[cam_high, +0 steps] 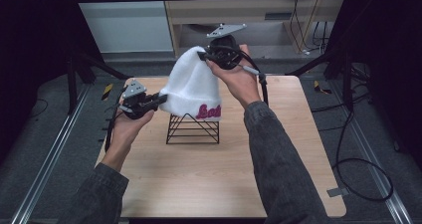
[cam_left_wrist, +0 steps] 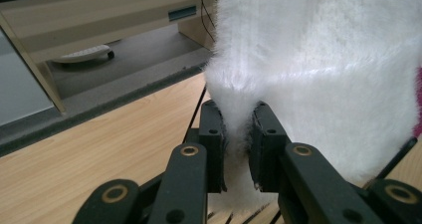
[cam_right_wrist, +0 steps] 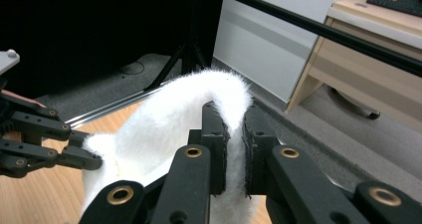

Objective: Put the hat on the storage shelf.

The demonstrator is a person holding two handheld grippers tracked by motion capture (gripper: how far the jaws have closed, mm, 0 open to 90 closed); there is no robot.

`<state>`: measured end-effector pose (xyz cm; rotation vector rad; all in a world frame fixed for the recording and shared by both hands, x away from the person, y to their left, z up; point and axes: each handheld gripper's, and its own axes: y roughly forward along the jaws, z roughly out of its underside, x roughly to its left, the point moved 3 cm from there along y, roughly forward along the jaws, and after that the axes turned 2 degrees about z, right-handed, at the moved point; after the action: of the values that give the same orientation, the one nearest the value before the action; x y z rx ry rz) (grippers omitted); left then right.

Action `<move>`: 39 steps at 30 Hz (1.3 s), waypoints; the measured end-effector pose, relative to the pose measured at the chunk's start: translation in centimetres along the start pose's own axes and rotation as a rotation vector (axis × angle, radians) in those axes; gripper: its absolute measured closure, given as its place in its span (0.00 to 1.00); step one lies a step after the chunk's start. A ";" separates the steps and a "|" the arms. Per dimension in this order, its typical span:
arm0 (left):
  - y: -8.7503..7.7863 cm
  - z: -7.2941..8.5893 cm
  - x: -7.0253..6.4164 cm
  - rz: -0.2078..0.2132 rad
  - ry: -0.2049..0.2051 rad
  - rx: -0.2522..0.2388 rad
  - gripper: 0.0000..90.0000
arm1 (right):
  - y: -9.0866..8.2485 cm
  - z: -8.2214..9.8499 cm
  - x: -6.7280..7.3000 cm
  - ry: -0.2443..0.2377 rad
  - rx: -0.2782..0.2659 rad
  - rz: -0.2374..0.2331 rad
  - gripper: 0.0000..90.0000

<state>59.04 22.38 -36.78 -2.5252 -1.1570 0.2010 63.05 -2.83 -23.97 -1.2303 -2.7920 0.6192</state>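
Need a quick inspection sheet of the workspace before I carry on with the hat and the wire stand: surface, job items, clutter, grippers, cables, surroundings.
Surface: wooden table, bare around the stand.
Job's things: white fuzzy beanie with pink lettering, held above the black wire stand.
Clutter: nothing seen.
Grippers: left hand-held gripper shut on the beanie's edge; right hand-held gripper shut on its top.
Cables: black cable looped on the floor at right; one trails from each gripper.
Surroundings: grey carpet, floor rails, light wood desk behind.
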 end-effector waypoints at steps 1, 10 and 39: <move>0.0 -0.1 0.1 -0.002 0.002 0.001 0.87 | 0.0 -0.2 0.0 -0.003 -0.003 -0.001 0.92; -0.2 0.2 0.7 -0.016 -0.001 0.008 0.87 | 0.3 -0.3 0.7 -0.017 -0.003 -0.016 0.92; -1.0 1.6 -0.1 0.010 0.025 0.034 0.86 | -0.1 1.1 1.5 -0.009 0.014 -0.042 0.92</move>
<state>57.78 23.31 -37.86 -2.4972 -1.1223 0.1901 61.75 -2.17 -25.11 -1.1662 -2.8076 0.6419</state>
